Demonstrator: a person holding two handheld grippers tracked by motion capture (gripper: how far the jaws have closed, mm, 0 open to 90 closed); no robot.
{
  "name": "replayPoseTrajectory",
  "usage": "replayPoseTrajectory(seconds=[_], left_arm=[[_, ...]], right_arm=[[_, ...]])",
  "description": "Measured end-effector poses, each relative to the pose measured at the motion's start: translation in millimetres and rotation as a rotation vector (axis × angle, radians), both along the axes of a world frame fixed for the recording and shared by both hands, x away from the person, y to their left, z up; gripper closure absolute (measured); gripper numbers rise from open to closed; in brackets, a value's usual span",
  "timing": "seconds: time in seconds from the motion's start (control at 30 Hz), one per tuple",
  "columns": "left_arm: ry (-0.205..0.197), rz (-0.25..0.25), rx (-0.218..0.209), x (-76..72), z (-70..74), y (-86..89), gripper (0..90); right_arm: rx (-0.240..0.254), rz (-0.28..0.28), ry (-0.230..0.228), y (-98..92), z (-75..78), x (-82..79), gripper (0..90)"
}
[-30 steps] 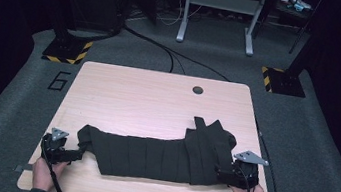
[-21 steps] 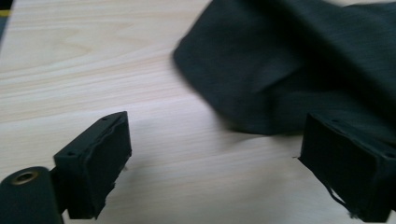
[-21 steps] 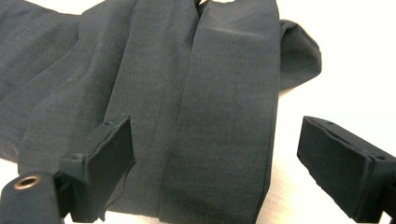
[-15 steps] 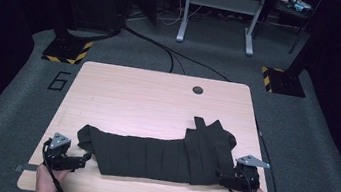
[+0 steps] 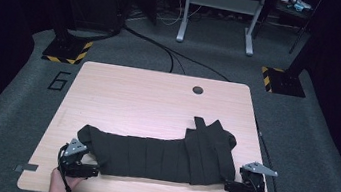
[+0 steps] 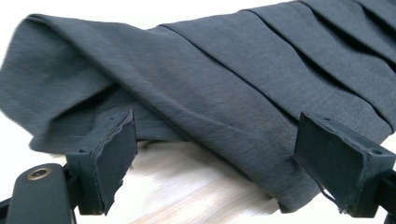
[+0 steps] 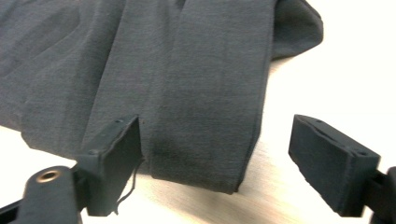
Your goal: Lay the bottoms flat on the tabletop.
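Both grippers slid a bit toward the table's near edge; the dark grey pleated cloth [image 5: 160,155] hasn't budged, lying along that edge of the light wooden table [image 5: 133,96]. Left gripper [image 5: 90,169] and right gripper [image 5: 227,187] have just been closing, jaws apart, cloth edge between them but not pinched.

A single digit "6" [image 5: 60,81] is marked in dark strokes on the grey floor [image 5: 16,104], just off the table [image 5: 158,99] at about ten o'clock from its middle. At eleven and one o'clock, yellow-and-black hazard stripes [image 5: 82,56] edge two dark stand bases. No other writing is legible.
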State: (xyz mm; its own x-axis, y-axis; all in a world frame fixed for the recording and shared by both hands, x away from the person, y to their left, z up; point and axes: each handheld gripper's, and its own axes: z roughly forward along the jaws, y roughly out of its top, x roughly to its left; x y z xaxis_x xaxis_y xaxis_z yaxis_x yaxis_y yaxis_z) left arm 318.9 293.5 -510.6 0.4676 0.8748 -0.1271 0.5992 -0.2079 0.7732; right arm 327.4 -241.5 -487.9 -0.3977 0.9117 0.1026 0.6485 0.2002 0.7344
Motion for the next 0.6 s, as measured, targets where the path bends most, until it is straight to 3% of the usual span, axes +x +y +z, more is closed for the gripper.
replayPoseTrajectory(seconds=[0.07,0.17,0.3,0.37,0.43,0.5,0.57,0.6], left_arm=[[0.003,-0.003,0.006,-1.2,-1.4,-4.1,14.9],[0.012,-0.02,0.007,-8.0,-2.2,-7.3,15.7],[0.021,-0.033,0.025,-17.8,-4.8,-7.9,16.0],[0.033,-0.03,0.026,-23.1,-9.0,-7.4,17.8],[0.045,-0.042,0.019,-25.0,-11.0,-9.8,21.5],[0.04,-0.063,0.046,-27.1,-11.8,-17.2,25.2],[0.04,-0.073,0.063,-27.3,-11.9,-20.1,35.6],[0.025,-0.06,0.081,-28.3,-13.6,-25.0,39.2]], right_arm=[[-0.011,0.012,0.011,1.6,-2.6,0.9,19.5],[0.013,0.038,0.018,2.8,-8.4,2.2,25.3],[-0.005,0.041,0.023,7.5,-15.1,1.0,32.6],[0.009,0.043,0.017,7.6,-18.4,-0.4,38.4],[0.015,0.039,0.018,8.2,-18.7,-1.8,43.0],[0.009,0.04,0.009,9.5,-18.5,-3.5,47.7],[0.01,0.04,0.004,10.2,-18.6,-4.2,51.1],[0.006,0.043,-0.002,11.4,-19.1,-5.5,59.1]])
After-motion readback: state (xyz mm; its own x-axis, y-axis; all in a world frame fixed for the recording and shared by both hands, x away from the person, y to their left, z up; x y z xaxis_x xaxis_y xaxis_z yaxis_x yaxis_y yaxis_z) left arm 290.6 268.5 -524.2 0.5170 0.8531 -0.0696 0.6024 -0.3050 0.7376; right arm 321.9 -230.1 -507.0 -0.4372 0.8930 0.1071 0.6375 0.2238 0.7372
